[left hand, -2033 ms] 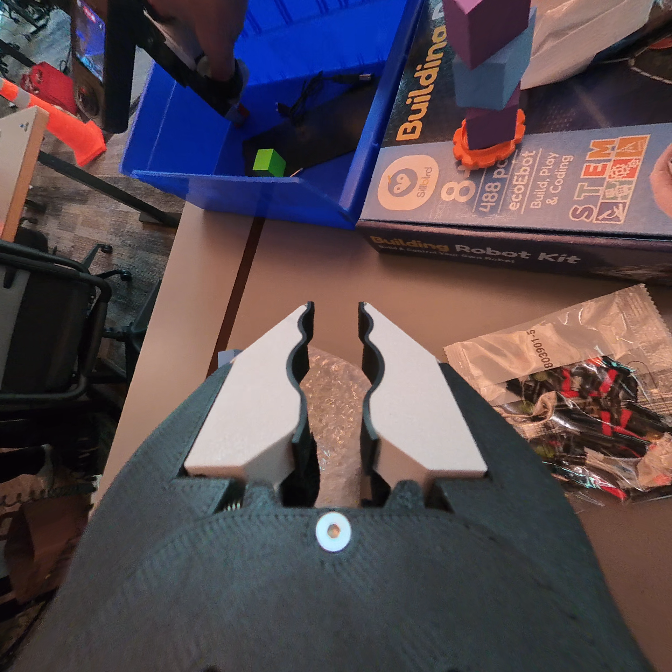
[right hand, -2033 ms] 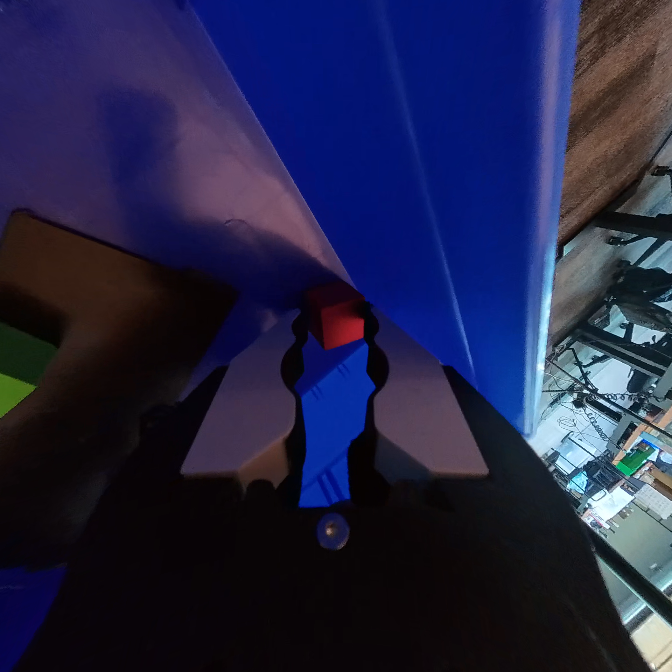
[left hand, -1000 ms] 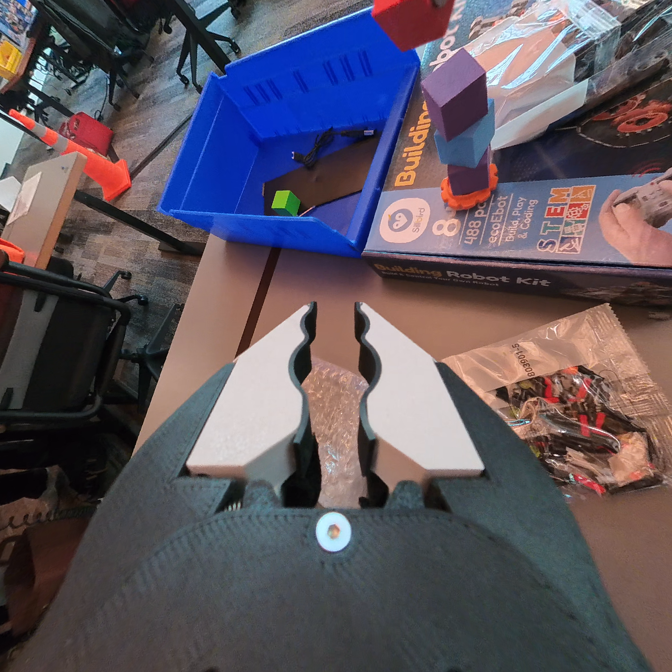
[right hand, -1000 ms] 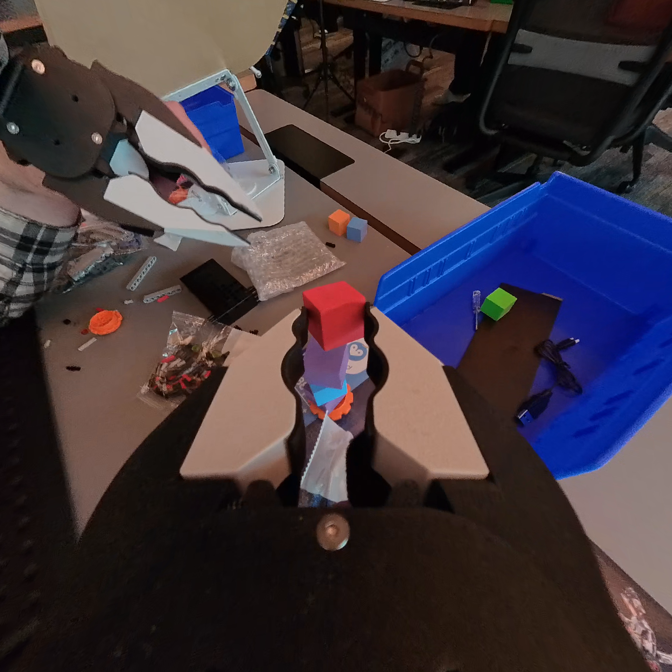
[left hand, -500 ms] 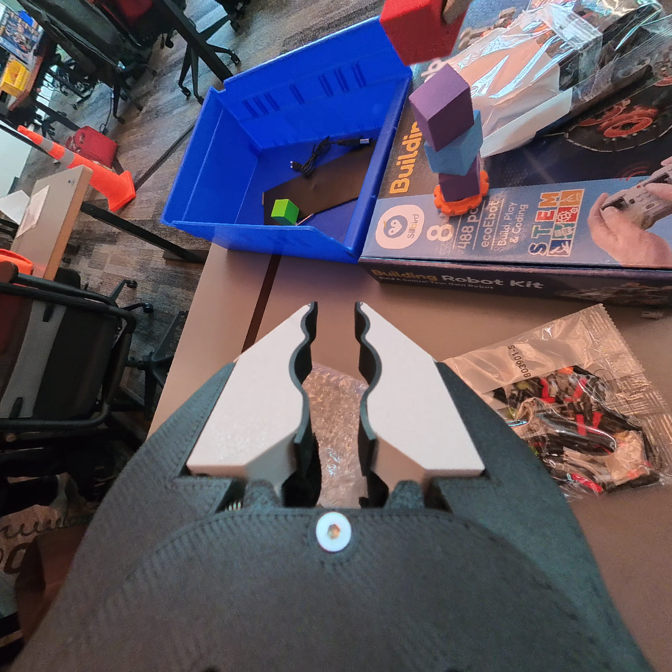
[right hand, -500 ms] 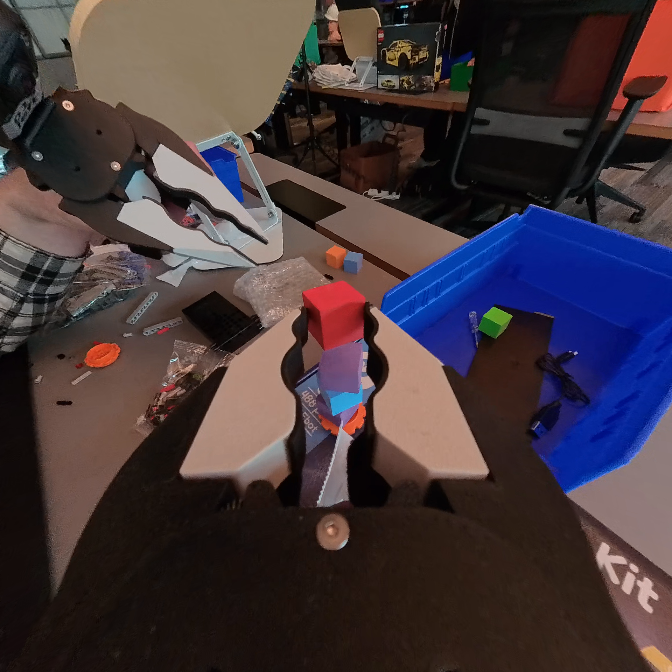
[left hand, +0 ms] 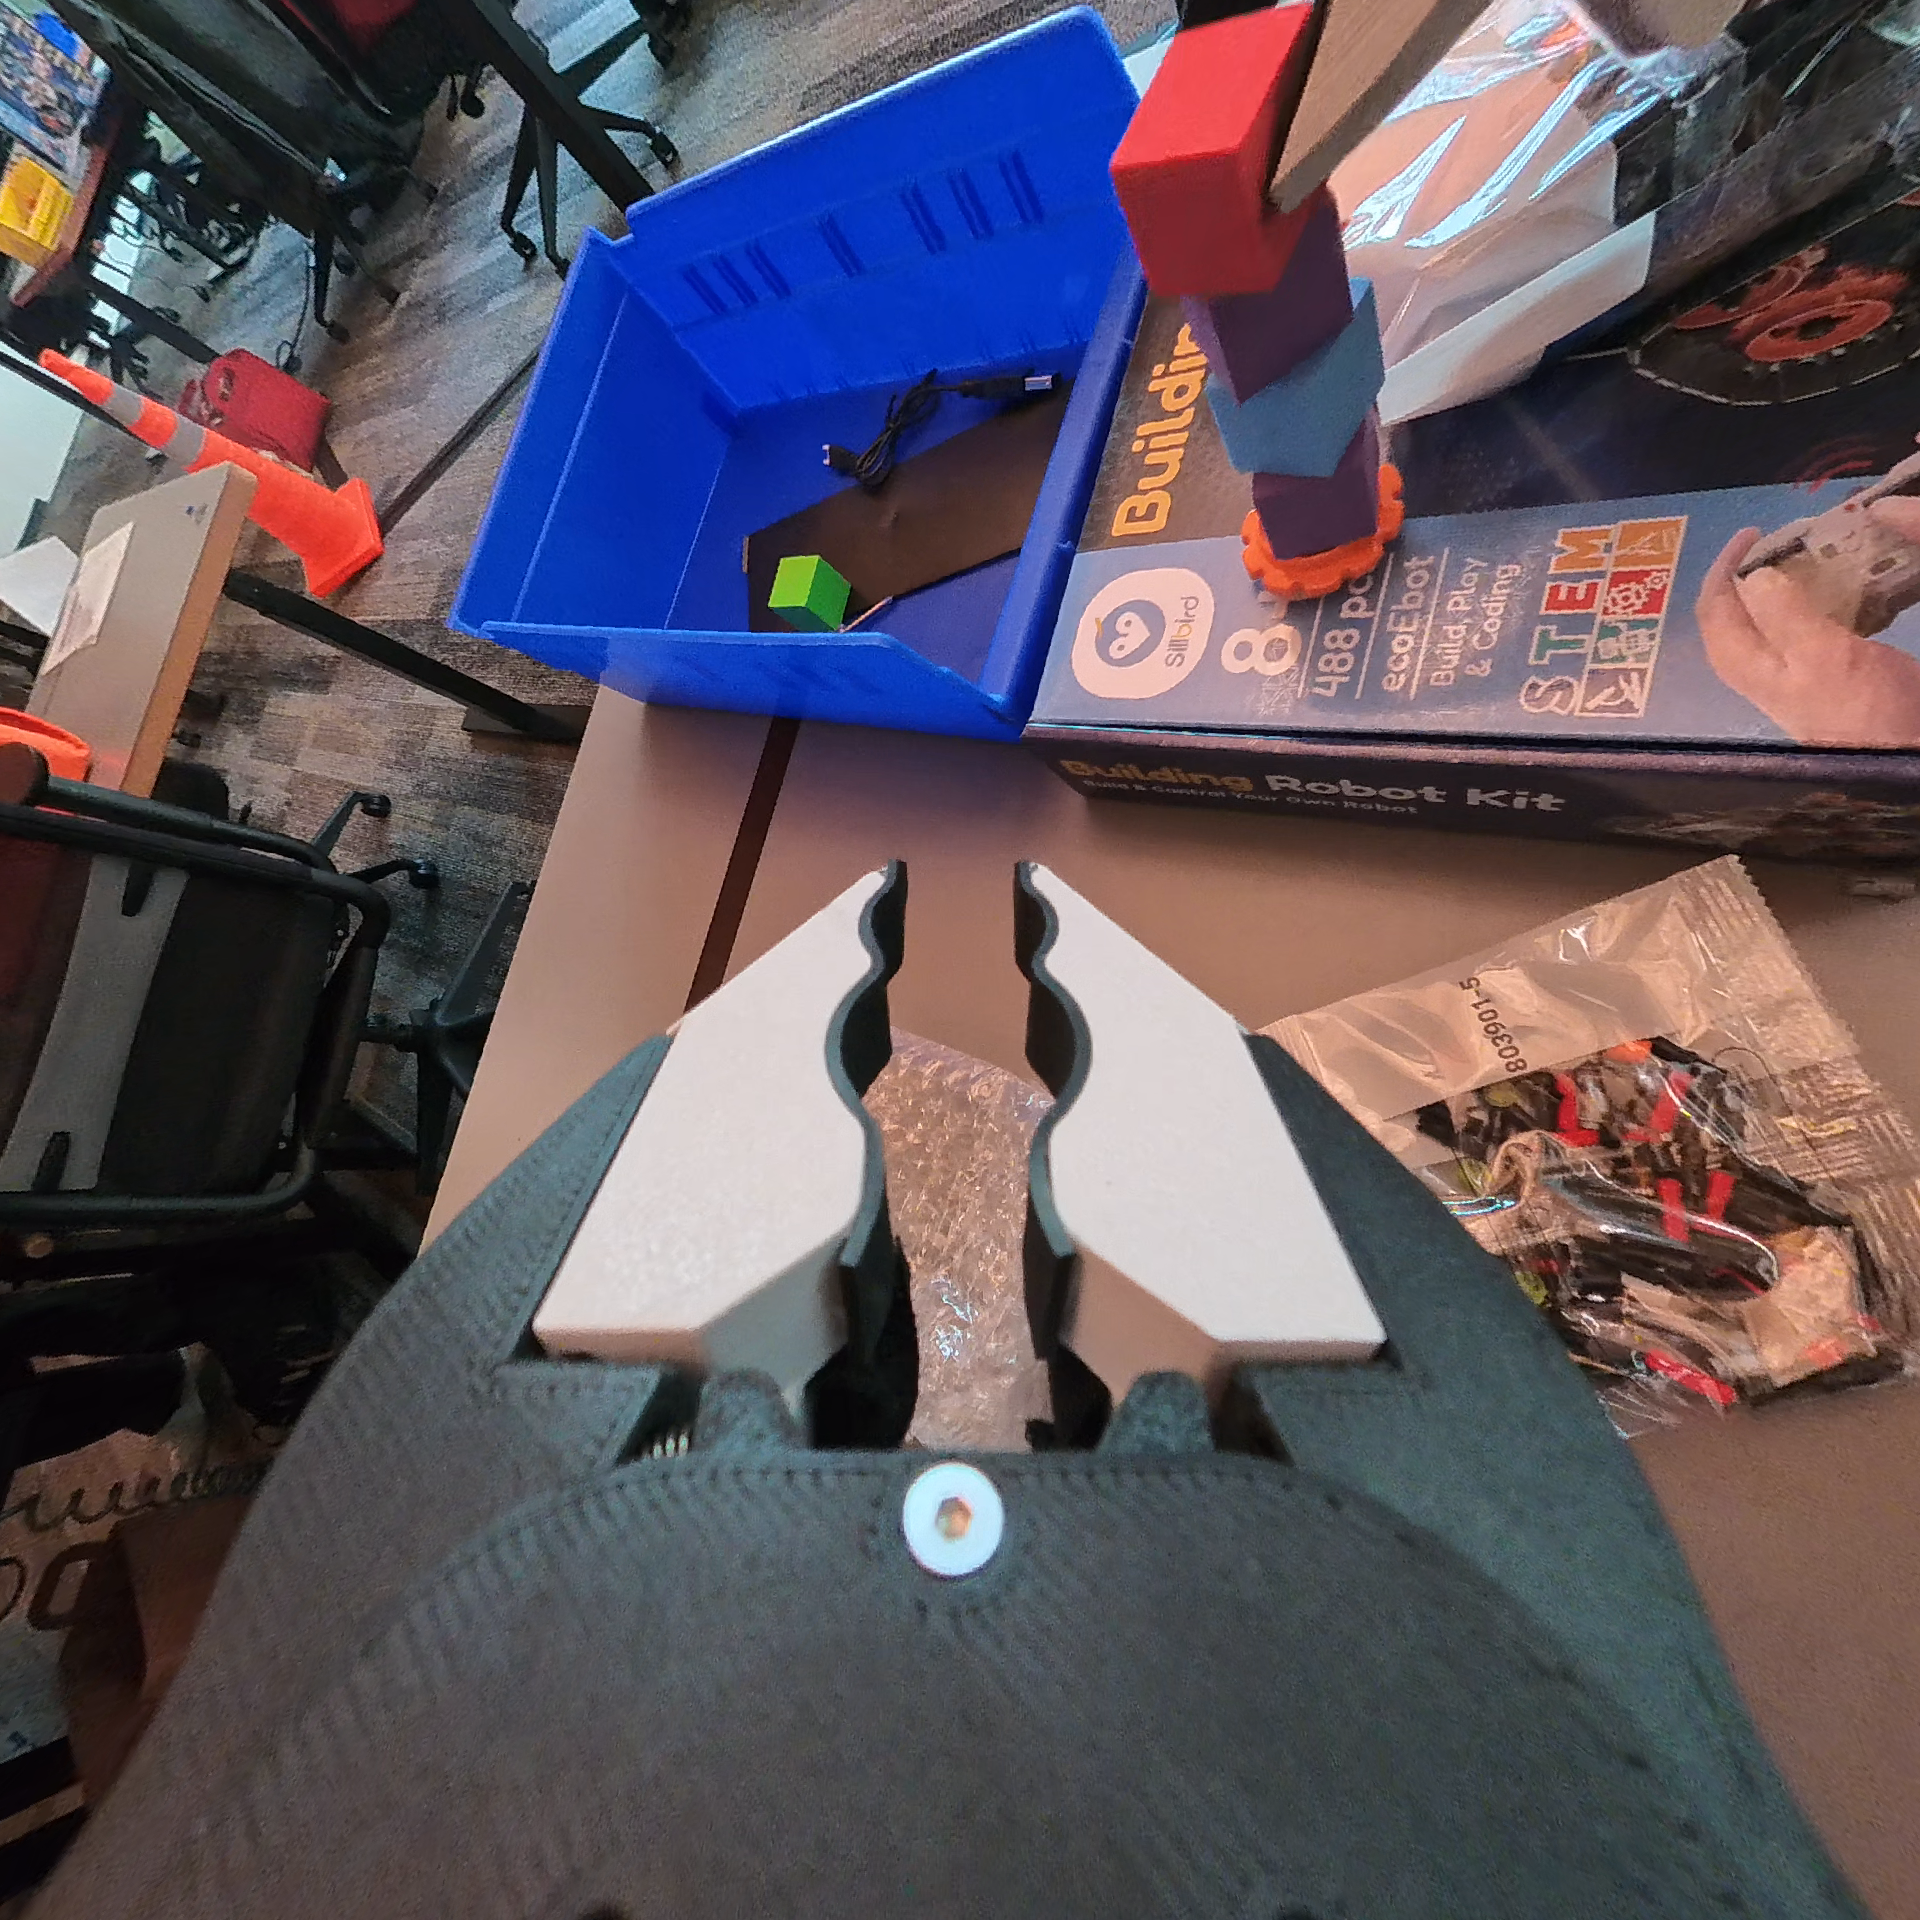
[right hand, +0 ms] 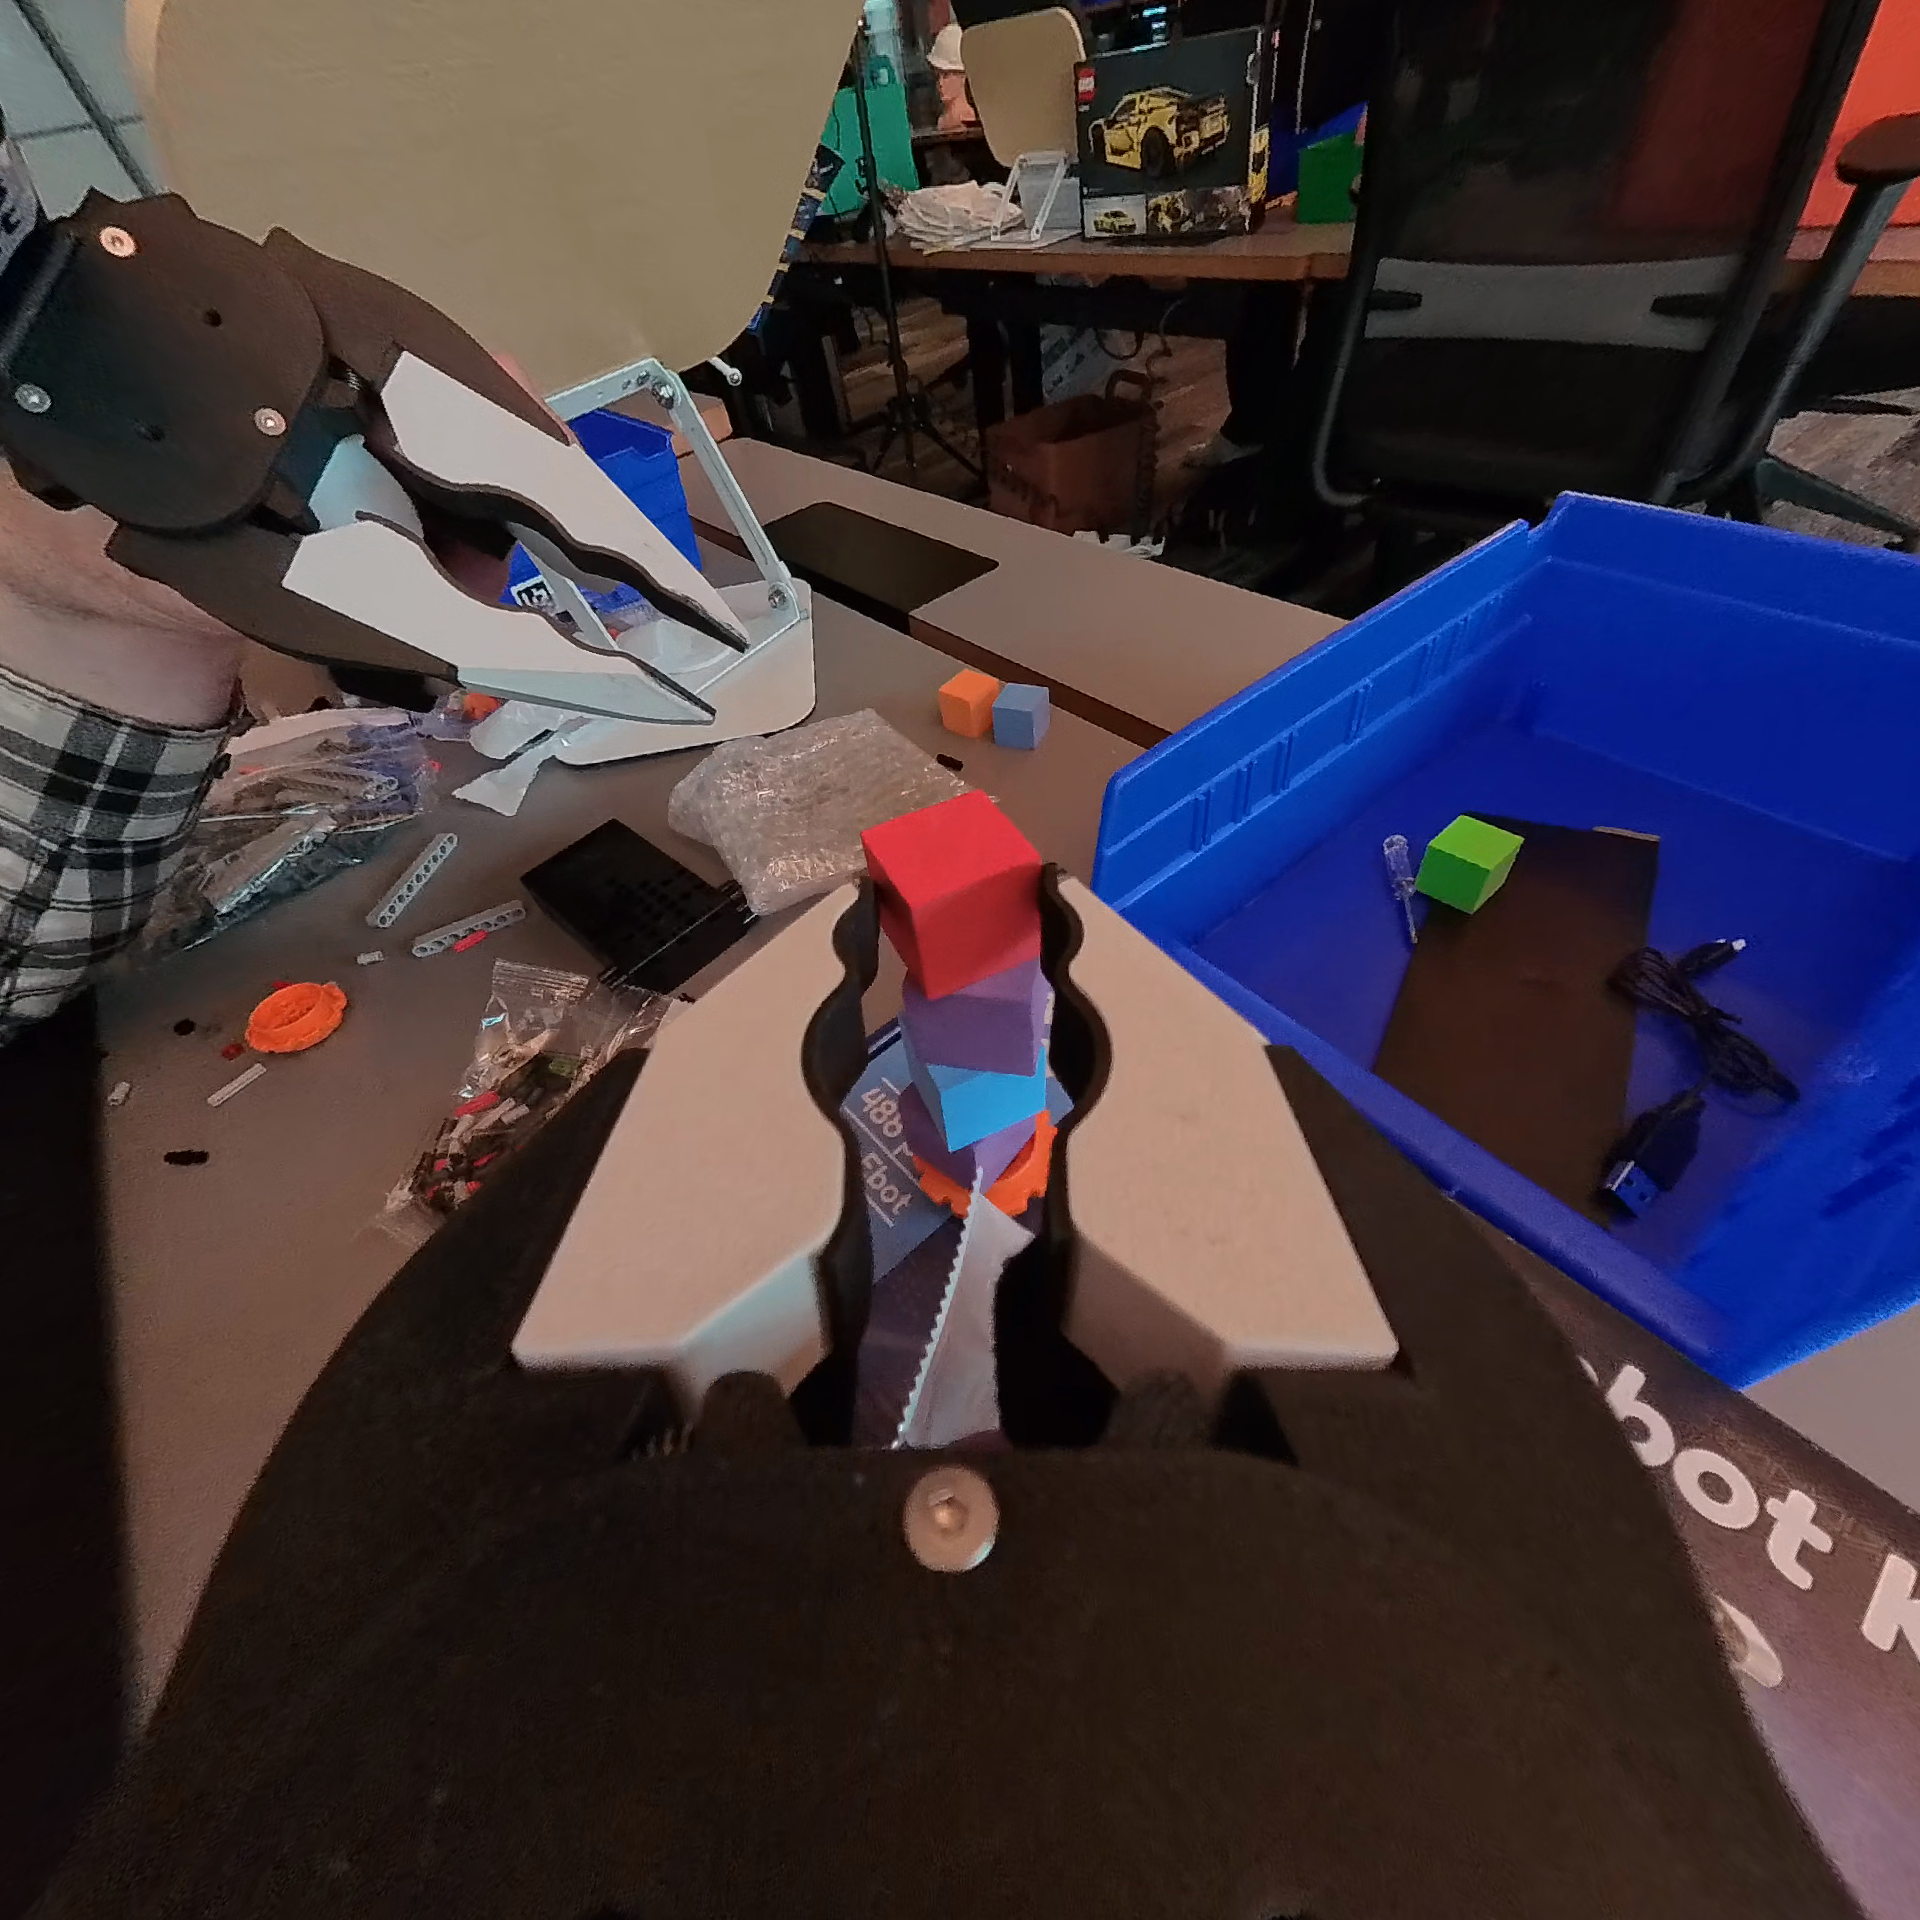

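A red cube is clamped between the tips of the right gripper, directly over a stack made of a purple cube, a light-blue cube and a second purple cube seated on an orange toothed disc; whether the red cube already touches the purple one below cannot be settled from either view. The stack is carried on a dark printed cardboard box, near the box's edge beside a blue plastic bin. The left gripper is held empty above the table with a narrow gap between its wavy black-edged grey fingers, over a crumpled piece of bubble wrap. Only the left wrist view shows the box's long side face and the full height of the stack, with a flat finger of the right gripper pressed against the red cube. Only the right wrist view shows the left gripper from outside, a plaid sleeve, an orange cube and a blue cube touching each other near the table's far edge, a loose orange disc, grey perforated beams and a black ribbed plate. A glossy green cube, a dark flat sheet and a coiled black cable lie in the smooth-walled bin. A crinkled clear bag of small parts is seen in both views.
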{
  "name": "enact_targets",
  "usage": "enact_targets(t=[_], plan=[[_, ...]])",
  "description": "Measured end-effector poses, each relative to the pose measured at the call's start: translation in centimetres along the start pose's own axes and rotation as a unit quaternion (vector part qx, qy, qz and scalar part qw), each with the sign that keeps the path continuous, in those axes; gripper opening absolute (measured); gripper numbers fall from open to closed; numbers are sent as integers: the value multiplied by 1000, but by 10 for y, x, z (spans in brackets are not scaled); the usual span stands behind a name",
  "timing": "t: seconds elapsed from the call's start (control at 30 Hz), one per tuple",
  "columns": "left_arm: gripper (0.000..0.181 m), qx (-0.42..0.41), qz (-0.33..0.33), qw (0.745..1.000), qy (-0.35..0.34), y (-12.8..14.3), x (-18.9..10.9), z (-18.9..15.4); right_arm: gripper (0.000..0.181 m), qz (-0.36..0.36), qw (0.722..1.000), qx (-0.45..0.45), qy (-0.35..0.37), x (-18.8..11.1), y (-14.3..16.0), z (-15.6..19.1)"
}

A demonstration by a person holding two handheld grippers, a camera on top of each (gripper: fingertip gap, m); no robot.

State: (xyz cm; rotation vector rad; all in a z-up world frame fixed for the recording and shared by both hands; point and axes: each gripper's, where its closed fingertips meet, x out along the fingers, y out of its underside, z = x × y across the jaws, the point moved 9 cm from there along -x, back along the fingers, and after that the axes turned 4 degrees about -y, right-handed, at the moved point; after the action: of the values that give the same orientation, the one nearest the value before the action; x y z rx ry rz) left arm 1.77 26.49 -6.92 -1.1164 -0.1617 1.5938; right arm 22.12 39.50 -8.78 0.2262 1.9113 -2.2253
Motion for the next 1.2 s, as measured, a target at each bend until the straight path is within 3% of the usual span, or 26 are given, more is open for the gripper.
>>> enact_targets(t=[0.6, 1.2], plan=[[19, 6, 6, 1000, 0, 0, 2, -2, 29, -5, 1000, -8, 3, -5, -6, -1], [19, 10, 10, 1000, -2, 0, 1, -3, 28, 110, 994, -12, 6, 11, 17, 7]])
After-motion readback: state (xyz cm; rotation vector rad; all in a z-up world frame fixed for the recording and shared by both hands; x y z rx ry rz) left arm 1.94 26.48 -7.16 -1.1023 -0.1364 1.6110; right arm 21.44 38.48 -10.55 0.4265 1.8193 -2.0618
